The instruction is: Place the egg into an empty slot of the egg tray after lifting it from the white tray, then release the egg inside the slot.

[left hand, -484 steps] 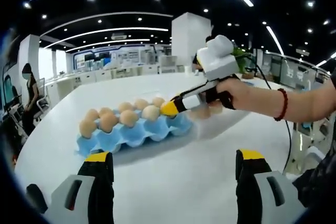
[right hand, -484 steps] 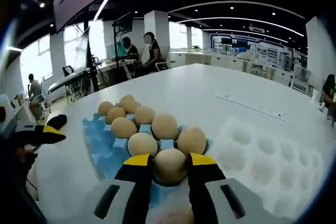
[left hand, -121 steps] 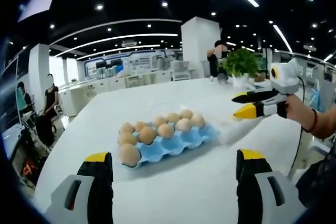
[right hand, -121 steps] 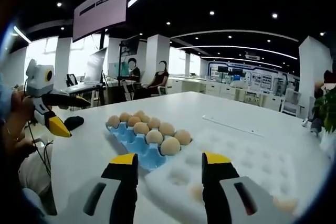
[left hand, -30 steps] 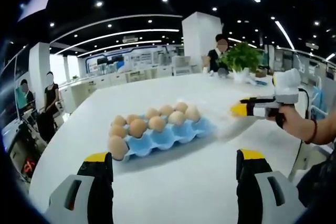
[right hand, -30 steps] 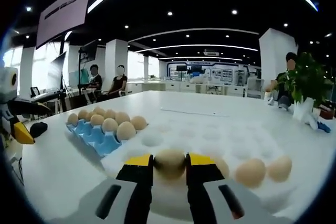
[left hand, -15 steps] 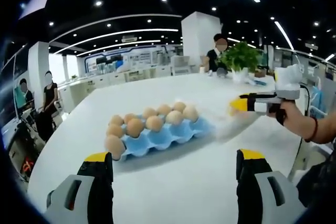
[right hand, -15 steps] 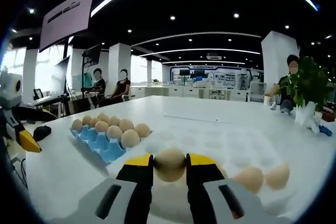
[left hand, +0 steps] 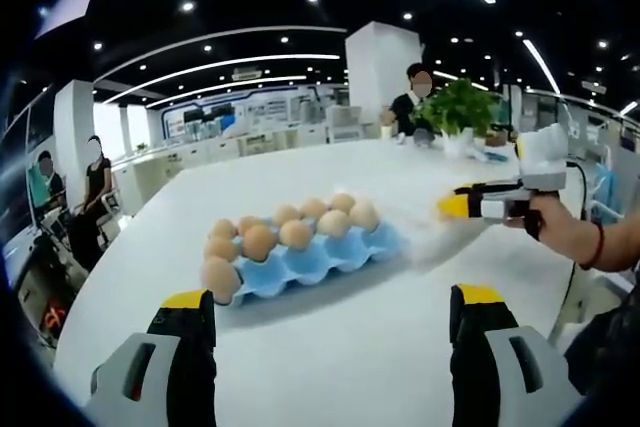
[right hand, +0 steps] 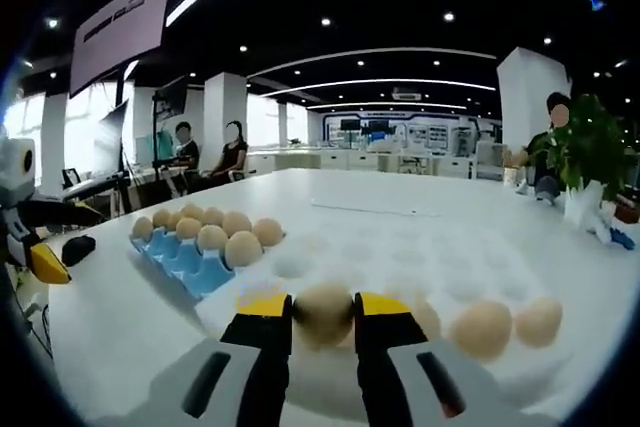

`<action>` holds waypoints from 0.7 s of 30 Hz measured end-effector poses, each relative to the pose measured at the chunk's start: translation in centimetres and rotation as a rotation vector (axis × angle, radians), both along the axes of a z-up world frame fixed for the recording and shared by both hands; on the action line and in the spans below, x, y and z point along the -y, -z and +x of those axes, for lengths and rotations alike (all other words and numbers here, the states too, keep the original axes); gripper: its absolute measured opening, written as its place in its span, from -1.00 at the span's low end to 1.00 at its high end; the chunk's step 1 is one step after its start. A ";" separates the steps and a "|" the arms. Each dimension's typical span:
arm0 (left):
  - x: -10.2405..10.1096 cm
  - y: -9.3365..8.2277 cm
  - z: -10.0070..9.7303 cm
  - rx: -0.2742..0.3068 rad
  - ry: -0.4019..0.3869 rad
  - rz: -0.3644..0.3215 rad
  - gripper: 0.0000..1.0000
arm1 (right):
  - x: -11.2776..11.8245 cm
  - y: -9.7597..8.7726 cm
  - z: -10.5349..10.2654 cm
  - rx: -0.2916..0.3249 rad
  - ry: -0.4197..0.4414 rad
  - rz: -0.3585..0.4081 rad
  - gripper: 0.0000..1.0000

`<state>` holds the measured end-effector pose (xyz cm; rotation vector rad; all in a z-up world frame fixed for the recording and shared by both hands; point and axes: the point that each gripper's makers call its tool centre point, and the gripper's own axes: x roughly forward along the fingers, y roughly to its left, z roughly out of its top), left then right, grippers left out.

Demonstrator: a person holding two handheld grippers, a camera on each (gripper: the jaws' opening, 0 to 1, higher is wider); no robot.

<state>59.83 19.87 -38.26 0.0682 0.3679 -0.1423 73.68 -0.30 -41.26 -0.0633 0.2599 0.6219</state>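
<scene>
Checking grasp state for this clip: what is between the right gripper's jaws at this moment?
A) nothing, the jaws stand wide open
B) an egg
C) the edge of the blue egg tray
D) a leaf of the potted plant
B: in the right gripper view the right gripper has its jaws closed on an egg, above the white tray.

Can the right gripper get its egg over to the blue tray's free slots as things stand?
Probably yes. The right gripper is shut on the egg, and bare table lies between it and the blue egg tray, whose near slots look empty.
</scene>
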 end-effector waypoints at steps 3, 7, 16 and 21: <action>0.3 -0.1 0.0 0.000 -0.002 0.002 0.99 | -0.2 -0.2 -0.3 0.021 -0.002 -0.010 -0.49; 0.4 0.1 -0.1 -0.004 -0.001 0.004 0.99 | -0.4 0.5 -0.1 -0.006 0.016 -0.034 -0.48; 0.1 0.2 -0.1 -0.016 -0.002 0.011 0.98 | -0.5 0.5 0.0 0.027 0.036 -0.065 -0.49; -0.9 0.2 -0.1 -0.012 -0.011 0.006 0.98 | -0.4 0.4 0.0 0.035 0.029 -0.054 -0.50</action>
